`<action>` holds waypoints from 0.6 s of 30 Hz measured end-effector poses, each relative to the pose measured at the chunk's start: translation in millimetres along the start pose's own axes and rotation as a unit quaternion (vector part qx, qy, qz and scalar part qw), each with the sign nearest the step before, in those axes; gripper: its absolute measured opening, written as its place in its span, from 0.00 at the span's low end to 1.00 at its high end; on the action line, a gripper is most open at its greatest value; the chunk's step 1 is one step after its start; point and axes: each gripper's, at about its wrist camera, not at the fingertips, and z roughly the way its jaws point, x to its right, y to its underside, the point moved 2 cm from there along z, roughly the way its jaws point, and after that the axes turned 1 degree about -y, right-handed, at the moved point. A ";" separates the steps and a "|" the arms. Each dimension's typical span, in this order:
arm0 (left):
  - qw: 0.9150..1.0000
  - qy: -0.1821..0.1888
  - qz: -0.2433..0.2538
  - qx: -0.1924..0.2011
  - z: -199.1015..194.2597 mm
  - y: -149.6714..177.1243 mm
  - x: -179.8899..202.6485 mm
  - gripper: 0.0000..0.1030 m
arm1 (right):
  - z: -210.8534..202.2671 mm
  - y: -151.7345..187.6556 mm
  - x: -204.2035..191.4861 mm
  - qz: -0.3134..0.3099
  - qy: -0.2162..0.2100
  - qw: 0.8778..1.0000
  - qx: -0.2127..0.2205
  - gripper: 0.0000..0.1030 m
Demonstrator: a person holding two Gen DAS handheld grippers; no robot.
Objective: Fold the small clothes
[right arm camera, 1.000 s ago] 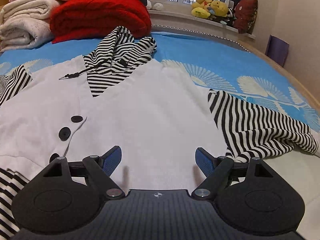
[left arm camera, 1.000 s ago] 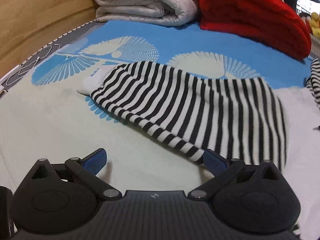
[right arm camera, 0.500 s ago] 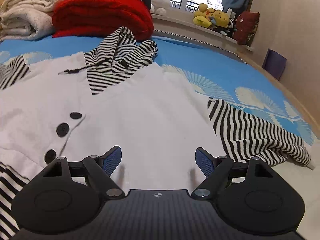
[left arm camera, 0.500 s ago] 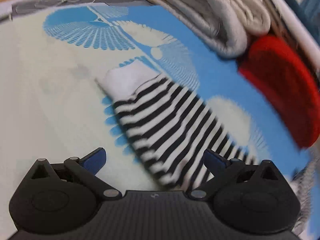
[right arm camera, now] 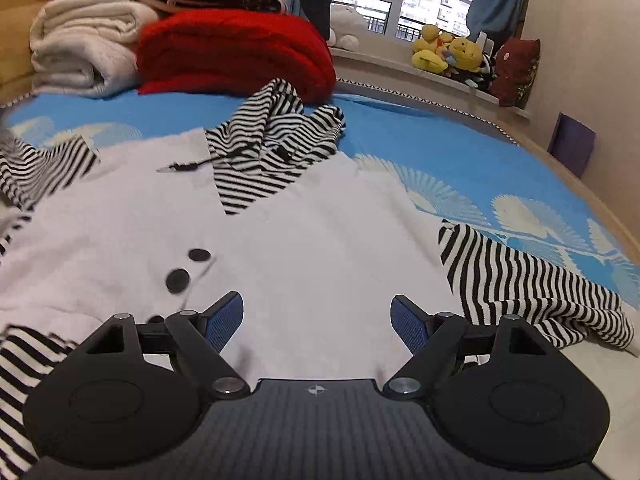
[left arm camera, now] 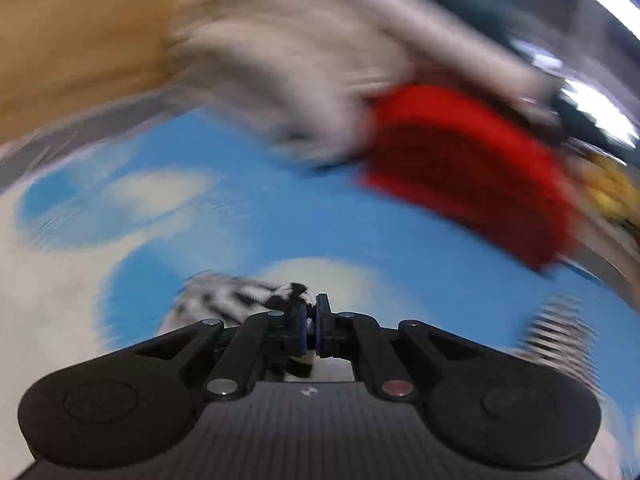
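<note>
The left gripper, angled downward, pinches a striped sleeve above the bed. The right gripper hovers with jaws apart over the white hoodie spread flat mid-bed.

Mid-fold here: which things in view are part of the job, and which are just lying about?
Job:
- white top with striped hood and sleeves
- its striped sleeve, pinched in the shut left gripper
- open right gripper above the top

Lying about:
- red blanket
- folded white blankets
- plush toys
</note>
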 end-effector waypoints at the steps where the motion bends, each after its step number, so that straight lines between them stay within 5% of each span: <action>1: 0.998 0.044 0.037 0.006 -14.5 5.3 44.2 0.04 | -1.5 -0.7 0.0 0.002 -0.004 1.000 0.000 0.80; 3: 0.985 0.143 0.099 -0.012 -36.7 35.8 122.4 0.13 | -3.6 -2.3 1.2 0.010 -0.005 1.000 -0.004 0.80; 4: 0.970 0.195 0.138 -0.039 -45.5 62.8 161.0 0.23 | -4.4 -3.1 3.7 0.017 -0.005 1.000 -0.005 0.80; 5: 0.955 0.231 0.171 -0.067 -50.5 90.9 189.0 0.67 | -4.3 -4.0 5.8 0.024 -0.006 1.000 -0.009 0.80; 6: 0.941 0.244 0.213 -0.098 -53.6 124.2 213.0 1.00 | -3.8 -4.4 8.7 0.031 -0.006 0.999 -0.013 0.80; 10: 0.904 0.152 0.390 -0.081 -71.9 222.7 222.4 0.98 | -0.3 -4.4 26.5 0.075 -0.008 0.996 -0.042 0.80; 12: 0.909 0.113 0.391 -0.085 -75.6 227.6 184.3 1.00 | -1.9 -4.8 37.6 0.108 -0.016 0.993 -0.049 0.80; 15: 0.936 0.049 0.331 -0.111 -82.2 208.2 121.5 1.00 | -3.6 -7.0 47.4 0.154 -0.038 0.986 -0.050 0.80; 18: 0.957 -0.034 0.271 -0.094 -91.6 185.5 61.7 1.00 | -4.0 -9.7 50.3 0.189 -0.063 0.979 -0.047 0.80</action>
